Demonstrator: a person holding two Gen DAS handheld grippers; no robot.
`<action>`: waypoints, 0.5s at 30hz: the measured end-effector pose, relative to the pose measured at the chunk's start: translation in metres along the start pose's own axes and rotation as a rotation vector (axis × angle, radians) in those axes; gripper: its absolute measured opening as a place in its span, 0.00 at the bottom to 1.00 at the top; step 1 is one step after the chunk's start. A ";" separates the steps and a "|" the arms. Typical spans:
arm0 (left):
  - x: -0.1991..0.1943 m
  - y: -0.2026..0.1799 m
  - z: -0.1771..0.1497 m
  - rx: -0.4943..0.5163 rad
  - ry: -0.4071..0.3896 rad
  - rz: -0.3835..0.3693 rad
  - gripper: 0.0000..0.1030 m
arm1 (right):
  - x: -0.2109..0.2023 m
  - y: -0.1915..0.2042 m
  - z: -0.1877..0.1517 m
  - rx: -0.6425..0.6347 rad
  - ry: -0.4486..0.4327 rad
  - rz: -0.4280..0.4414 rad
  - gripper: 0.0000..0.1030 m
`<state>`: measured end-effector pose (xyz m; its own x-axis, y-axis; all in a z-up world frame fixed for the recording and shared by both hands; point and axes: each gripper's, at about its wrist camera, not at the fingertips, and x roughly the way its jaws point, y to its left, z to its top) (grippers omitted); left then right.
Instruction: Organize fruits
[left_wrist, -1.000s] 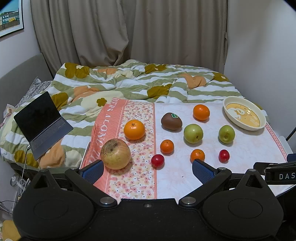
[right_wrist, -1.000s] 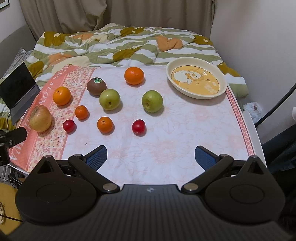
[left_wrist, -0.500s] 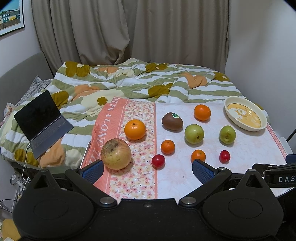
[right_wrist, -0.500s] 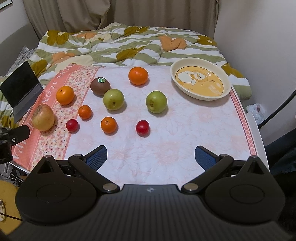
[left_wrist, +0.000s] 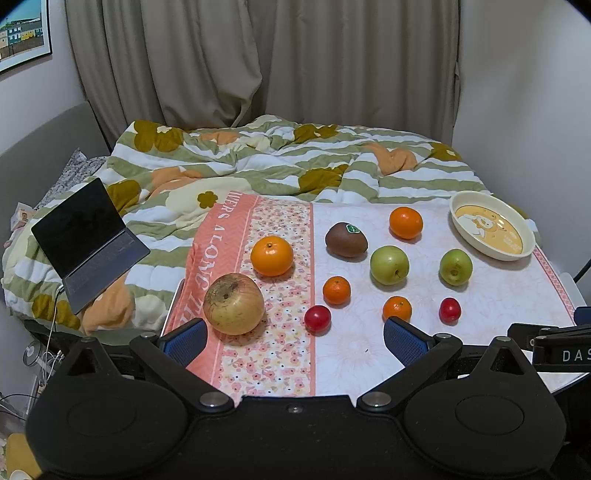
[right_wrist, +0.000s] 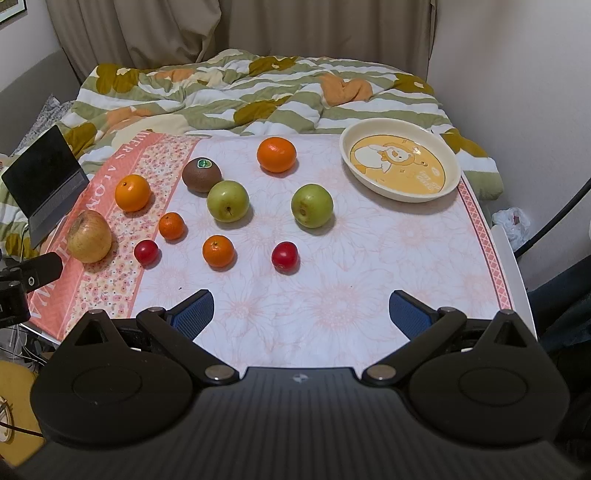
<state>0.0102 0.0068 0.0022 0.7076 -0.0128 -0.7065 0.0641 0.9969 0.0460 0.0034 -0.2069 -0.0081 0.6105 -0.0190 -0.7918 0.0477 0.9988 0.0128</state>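
Ten loose fruits on the table (right_wrist: 369, 266) | plate (right_wrist: 400, 192) empty | both claws, left claw (left_wrist: 293, 338) and right claw (right_wrist: 301, 312), spread wide, holding nothing | we reckon round fruit rolls off the near edge if nudged

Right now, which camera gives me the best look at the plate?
The right wrist view: the plate is large, seen from above, with its whole rim and cartoon print clear, and nothing in it. The left wrist view shows the plate too, but smaller, near the right edge and at a flatter angle.
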 end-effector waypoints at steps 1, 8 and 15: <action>0.000 0.000 0.000 0.000 0.000 0.000 1.00 | 0.000 0.000 0.000 0.000 0.000 0.000 1.00; -0.001 0.000 -0.001 -0.004 0.000 0.000 1.00 | 0.000 0.000 0.000 0.000 0.000 0.002 1.00; -0.001 0.001 -0.001 -0.002 0.000 0.001 1.00 | -0.001 0.000 -0.001 0.001 -0.002 0.002 1.00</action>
<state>0.0091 0.0075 0.0025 0.7074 -0.0119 -0.7067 0.0620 0.9970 0.0453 0.0022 -0.2070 -0.0079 0.6118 -0.0170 -0.7908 0.0470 0.9988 0.0149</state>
